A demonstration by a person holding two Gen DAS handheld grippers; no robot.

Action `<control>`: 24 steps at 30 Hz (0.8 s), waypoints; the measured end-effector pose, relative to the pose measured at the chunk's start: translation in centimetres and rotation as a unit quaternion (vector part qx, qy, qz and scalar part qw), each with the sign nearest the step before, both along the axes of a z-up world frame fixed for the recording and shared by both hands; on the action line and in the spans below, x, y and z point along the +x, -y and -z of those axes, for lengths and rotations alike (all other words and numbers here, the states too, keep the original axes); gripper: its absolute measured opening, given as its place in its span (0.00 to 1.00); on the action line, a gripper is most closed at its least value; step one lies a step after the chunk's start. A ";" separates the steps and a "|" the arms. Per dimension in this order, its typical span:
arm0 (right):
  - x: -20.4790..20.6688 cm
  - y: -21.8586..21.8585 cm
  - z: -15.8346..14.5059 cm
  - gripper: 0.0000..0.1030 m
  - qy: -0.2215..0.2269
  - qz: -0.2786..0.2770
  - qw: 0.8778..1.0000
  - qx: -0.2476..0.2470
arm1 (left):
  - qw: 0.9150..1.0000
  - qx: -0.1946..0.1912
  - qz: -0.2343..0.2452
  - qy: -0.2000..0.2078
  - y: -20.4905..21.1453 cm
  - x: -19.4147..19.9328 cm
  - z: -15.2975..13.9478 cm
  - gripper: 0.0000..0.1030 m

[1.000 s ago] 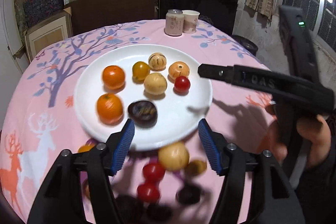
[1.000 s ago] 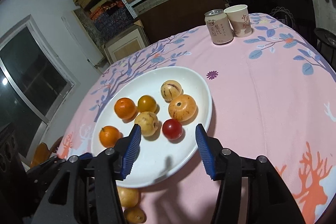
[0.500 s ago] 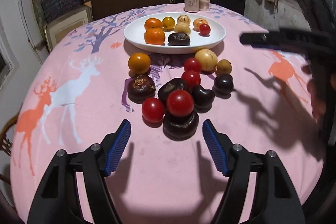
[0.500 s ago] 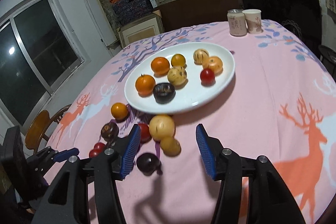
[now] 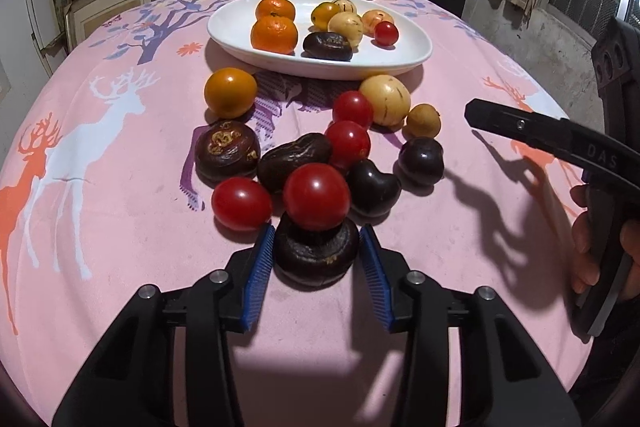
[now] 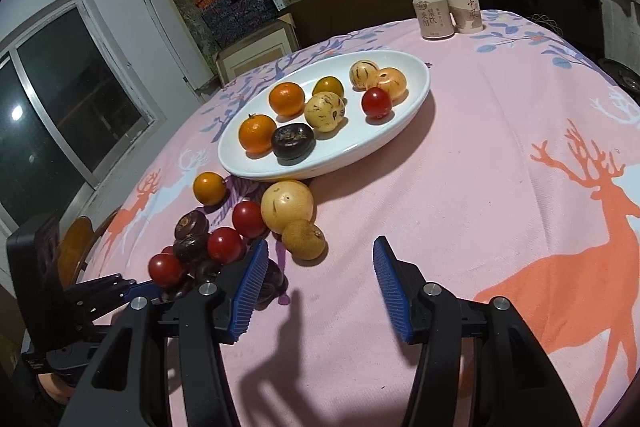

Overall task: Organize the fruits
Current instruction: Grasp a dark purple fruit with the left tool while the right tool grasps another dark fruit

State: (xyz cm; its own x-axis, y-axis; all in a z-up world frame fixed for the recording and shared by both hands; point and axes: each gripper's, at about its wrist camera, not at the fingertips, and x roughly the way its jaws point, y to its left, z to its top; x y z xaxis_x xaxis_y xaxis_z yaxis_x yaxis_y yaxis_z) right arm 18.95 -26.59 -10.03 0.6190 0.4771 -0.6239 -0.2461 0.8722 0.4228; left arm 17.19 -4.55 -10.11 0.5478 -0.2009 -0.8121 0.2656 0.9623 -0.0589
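Left wrist view: left claw (image 5: 316,259), jaws just closing, brackets a dark fruit (image 5: 315,254); contact uncertain. Tomato (image 5: 316,196) atop may roll off when lifted. Right claw (image 6: 318,285) apart, empty.

Left gripper (image 5: 317,269) jaws, just closing, flank dark fruit (image 5: 316,259) on cloth (image 5: 120,219); tomato (image 5: 316,197) just behind; contact unclear.
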 end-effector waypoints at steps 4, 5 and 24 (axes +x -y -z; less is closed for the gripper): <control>0.1 0.4 0.2 0.54 -0.007 -0.003 1.000 0.011 | 1.000 -0.010 0.008 0.000 -0.1 -1.1 -0.2 0.39; 0.1 0.4 0.2 0.54 -0.007 -0.004 1.000 0.011 | 1.000 -0.013 0.014 -0.002 -0.1 -1.8 -0.3 0.39; -0.7 -7.6 0.5 0.39 0.000 -0.114 0.981 -0.159 | 1.000 -0.007 0.001 0.029 -2.4 -5.5 0.2 0.39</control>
